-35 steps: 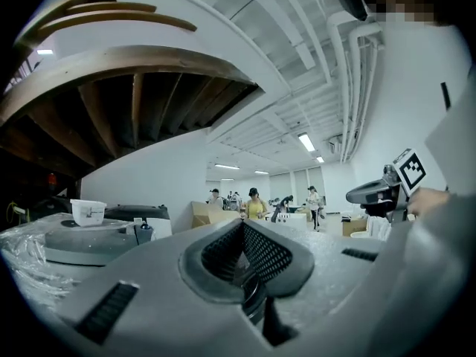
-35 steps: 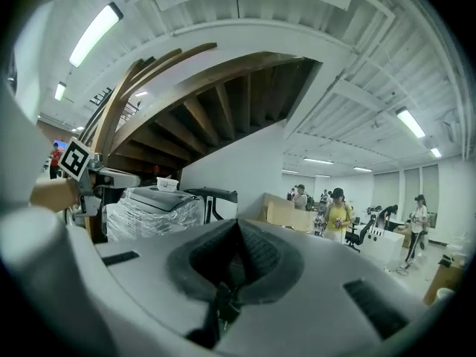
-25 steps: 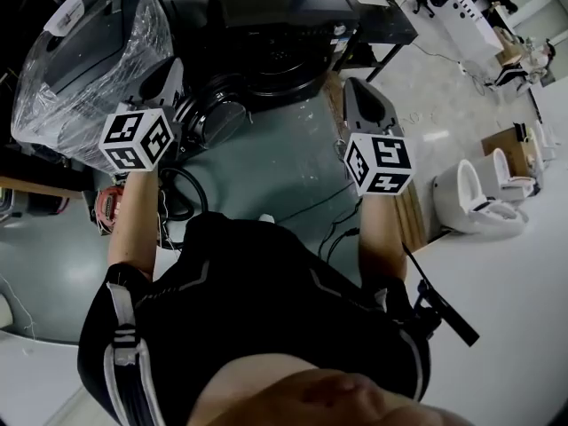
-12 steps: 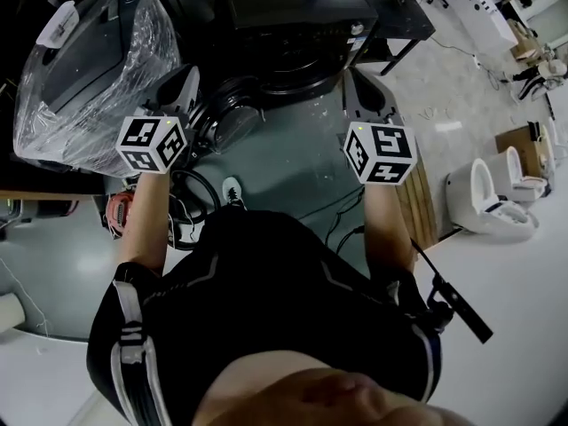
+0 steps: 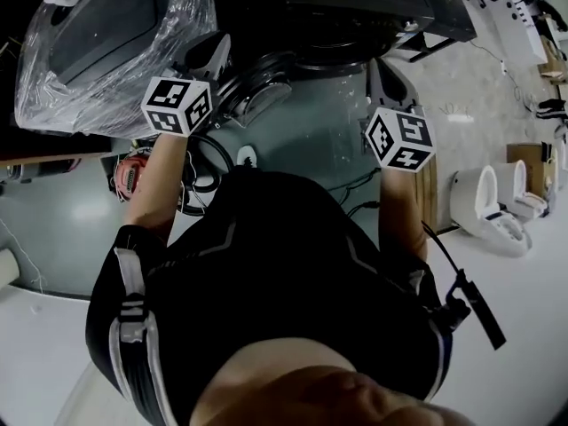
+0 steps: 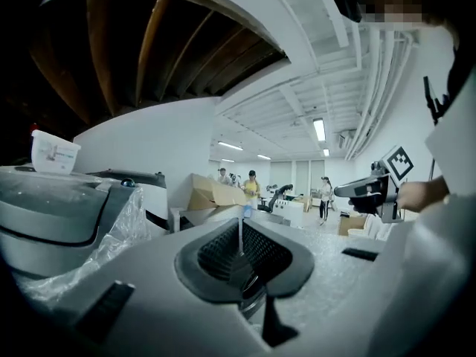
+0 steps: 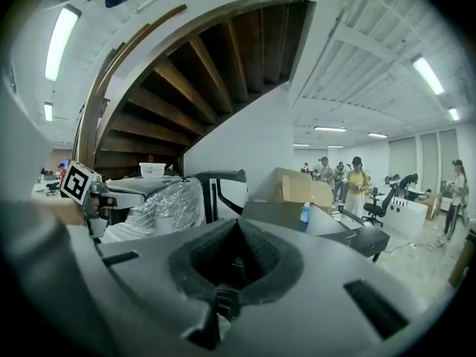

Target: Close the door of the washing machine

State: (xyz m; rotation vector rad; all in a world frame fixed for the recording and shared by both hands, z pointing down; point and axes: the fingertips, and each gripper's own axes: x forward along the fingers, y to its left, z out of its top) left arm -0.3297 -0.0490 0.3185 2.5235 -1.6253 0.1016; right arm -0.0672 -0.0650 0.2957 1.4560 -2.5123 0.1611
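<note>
The dark front-loading washing machine [image 5: 355,11] stands at the top of the head view. Its round glass door [image 5: 257,96] hangs swung open on the left of the drum opening. My left gripper [image 5: 219,47] is held out just left of the door, apart from it, jaws shut on nothing [image 6: 239,236]. My right gripper [image 5: 379,67] is in front of the machine's right side, jaws together and empty [image 7: 232,233]. In the right gripper view the machine's top [image 7: 282,213] carries a blue bottle [image 7: 305,213].
A plastic-wrapped appliance [image 5: 98,34] stands left of the machine. Cables [image 5: 200,180] and a red tool [image 5: 129,176] lie on the floor by my left arm. A wooden pallet [image 5: 432,185] and white toilets [image 5: 488,207] are at the right. People stand far off [image 7: 357,171].
Both grippers have moved forward and lower toward the washing machine. The machine and its open door now sit closer in the head view.
</note>
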